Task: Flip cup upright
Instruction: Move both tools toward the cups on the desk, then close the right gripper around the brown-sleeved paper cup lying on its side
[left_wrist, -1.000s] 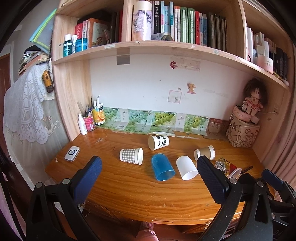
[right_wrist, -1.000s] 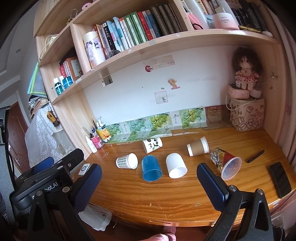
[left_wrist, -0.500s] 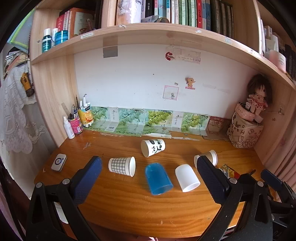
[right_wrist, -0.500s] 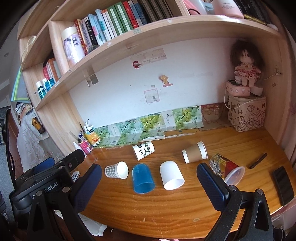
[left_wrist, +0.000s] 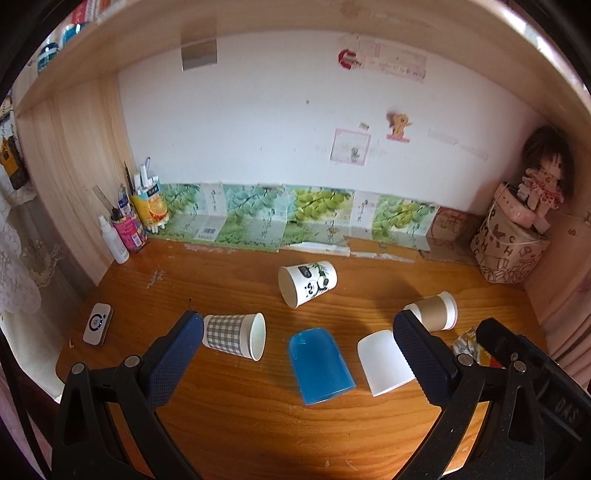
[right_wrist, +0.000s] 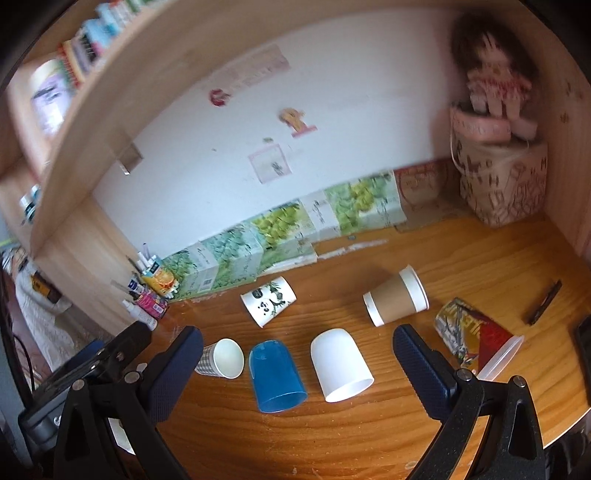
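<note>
Several cups lie on their sides on the wooden desk (left_wrist: 229, 417): a checked paper cup (left_wrist: 233, 335) (right_wrist: 220, 357), a blue plastic cup (left_wrist: 319, 365) (right_wrist: 275, 374), a white cup (left_wrist: 384, 363) (right_wrist: 340, 364), a panda cup (left_wrist: 307, 283) (right_wrist: 268, 301), a brown-sleeved paper cup (left_wrist: 434, 312) (right_wrist: 396, 301) and a clear cup with a printed wrapper (right_wrist: 476, 341). My left gripper (left_wrist: 298, 363) is open and empty, above the desk in front of the blue cup. My right gripper (right_wrist: 298, 373) is open and empty, in front of the blue and white cups.
A pen pot and bottles (left_wrist: 129, 221) stand at the back left. A small white device (left_wrist: 98, 324) lies at the left edge. A patterned box with a doll (left_wrist: 511, 243) fills the back right corner. A black pen (right_wrist: 546, 302) and a phone (right_wrist: 585, 349) lie at the right.
Both grippers have moved forward and lower toward the desk, so the cups look larger and closer. Both stay open. No cup has moved.
</note>
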